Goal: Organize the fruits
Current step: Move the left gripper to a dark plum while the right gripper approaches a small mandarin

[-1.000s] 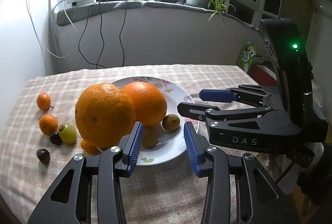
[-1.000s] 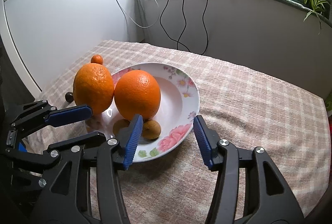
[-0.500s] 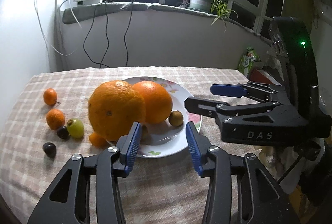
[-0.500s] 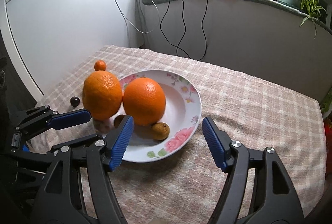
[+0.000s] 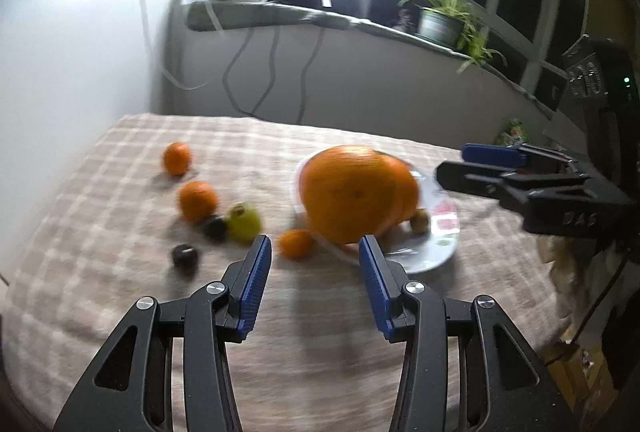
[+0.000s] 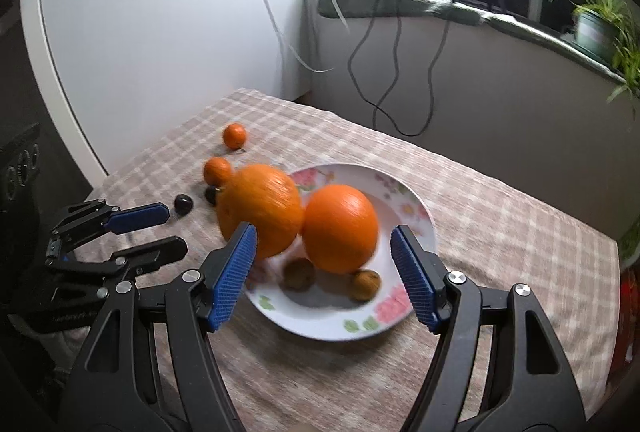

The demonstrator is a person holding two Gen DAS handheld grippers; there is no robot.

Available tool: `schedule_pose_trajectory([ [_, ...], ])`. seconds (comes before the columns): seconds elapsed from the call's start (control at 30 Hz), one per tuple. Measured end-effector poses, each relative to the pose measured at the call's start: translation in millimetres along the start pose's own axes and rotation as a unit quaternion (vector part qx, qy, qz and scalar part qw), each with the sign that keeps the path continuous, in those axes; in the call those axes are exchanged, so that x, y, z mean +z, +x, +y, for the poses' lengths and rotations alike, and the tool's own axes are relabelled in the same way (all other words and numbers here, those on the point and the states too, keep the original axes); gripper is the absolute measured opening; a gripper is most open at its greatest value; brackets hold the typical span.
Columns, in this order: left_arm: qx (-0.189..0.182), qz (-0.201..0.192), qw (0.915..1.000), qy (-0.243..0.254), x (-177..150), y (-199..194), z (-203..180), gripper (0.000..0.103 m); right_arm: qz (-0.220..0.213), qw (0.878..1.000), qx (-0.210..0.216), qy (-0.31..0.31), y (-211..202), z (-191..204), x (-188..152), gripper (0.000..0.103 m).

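My left gripper [image 5: 315, 252] was spread wide with nothing between its blue pads, hovering above the checked tablecloth [image 5: 120, 232]. My right gripper [image 6: 323, 244] was also wide open and empty, held over the near rim of the floral plate [image 6: 416, 207].

Two large oranges sat side by side, touching: the right one [image 6: 340, 228] lay inside the plate, the left one [image 6: 260, 216] over its left edge. Two small brown fruits [image 6: 298, 274] lay on the plate in front of them.

On the cloth left of the plate lay three small tangerines [image 5: 198, 200], one of them just beside the rim, plus a green grape [image 5: 245, 222] touching a dark grape [image 5: 216, 228], and another dark grape [image 5: 185, 256] nearer me. The left view was blurred.
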State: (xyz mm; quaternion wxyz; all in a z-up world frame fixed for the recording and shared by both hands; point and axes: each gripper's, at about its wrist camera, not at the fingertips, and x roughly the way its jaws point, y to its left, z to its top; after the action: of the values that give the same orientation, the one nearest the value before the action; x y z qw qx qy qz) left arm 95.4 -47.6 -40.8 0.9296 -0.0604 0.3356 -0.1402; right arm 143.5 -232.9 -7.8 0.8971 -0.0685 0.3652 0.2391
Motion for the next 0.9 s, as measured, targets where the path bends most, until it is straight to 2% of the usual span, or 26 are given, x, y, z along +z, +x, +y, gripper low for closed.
schedule_pose_trajectory([
  [0.3,0.023,0.005,0.9987,-0.046,-5.6,-3.9,55.7,0.044,0.022,0.998,0.051,-0.014,20.6,26.6,35.8,0.072],
  [0.53,0.008,0.021,0.9970,-0.073,-6.7,9.5,81.9,0.044,0.082,0.989,0.124,0.010,61.1,50.0,69.8,0.072],
  [0.67,-0.004,0.030,0.9960,-0.084,-7.4,17.5,88.1,0.044,0.112,0.985,0.132,0.003,84.6,67.2,83.9,0.072],
  [0.83,-0.012,0.036,0.9954,-0.088,-6.5,25.2,92.5,0.038,0.166,0.979,0.118,-0.002,121.5,84.5,90.1,0.072],
  [0.9,-0.013,0.038,0.9952,-0.089,-5.3,27.1,94.1,0.038,0.180,0.977,0.115,-0.006,132.8,90.8,90.2,0.065],
])
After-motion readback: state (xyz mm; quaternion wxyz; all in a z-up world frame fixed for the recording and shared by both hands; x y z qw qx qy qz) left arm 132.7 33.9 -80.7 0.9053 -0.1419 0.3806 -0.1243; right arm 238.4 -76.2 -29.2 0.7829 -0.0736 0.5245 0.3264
